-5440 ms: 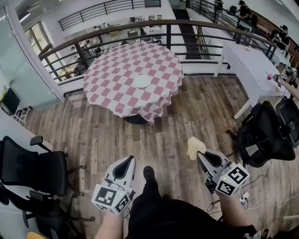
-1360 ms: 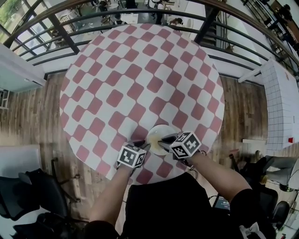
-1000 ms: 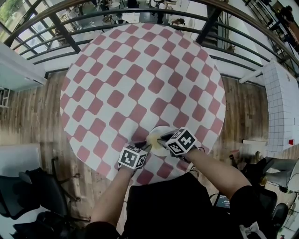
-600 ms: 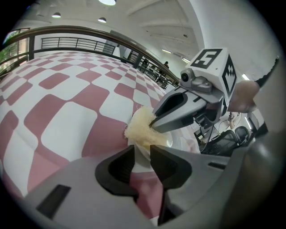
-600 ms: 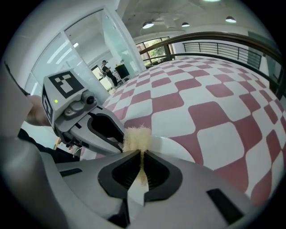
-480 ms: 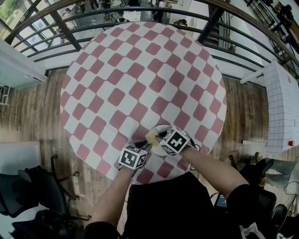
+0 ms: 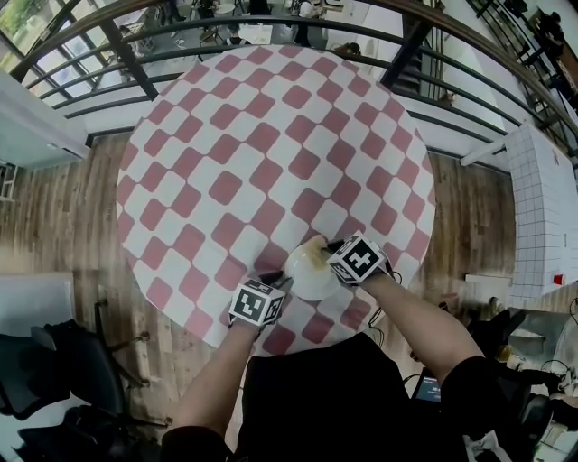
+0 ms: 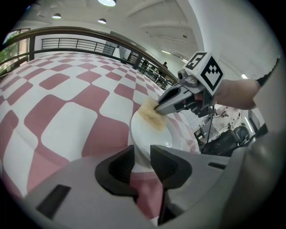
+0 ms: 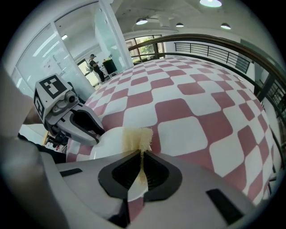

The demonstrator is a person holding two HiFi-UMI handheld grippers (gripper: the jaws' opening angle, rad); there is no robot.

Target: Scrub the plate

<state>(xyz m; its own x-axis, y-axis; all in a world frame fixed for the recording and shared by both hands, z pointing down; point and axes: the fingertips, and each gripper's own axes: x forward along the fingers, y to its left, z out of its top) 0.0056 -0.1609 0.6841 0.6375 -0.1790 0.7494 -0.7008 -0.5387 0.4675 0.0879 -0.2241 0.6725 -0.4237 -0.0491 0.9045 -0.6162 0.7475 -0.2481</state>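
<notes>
Checked red-and-white tablecloth [image 7: 271, 135] on a round table, seen from steeply above. Black office chair [image 7: 54, 379] sits on the floor at lower left, beside the person. Left gripper [image 7: 276, 281] is at the table's near edge, jaws at a narrow gap and clamped on the near rim of the white plate [image 7: 310, 278] (the left gripper view shows the rim right between the pads). Plate lies flat on the cloth, close to that near edge. Right gripper [image 7: 325, 247] comes in from the right, jaws pinched tight on a yellow sponge [image 7: 310, 251]. The sponge sticks out past the tips and touches the plate's far rim. Beyond the table, a dark railing [image 7: 271, 23] curves round the far side, with wood floor [image 7: 54, 207] to the left.
</notes>
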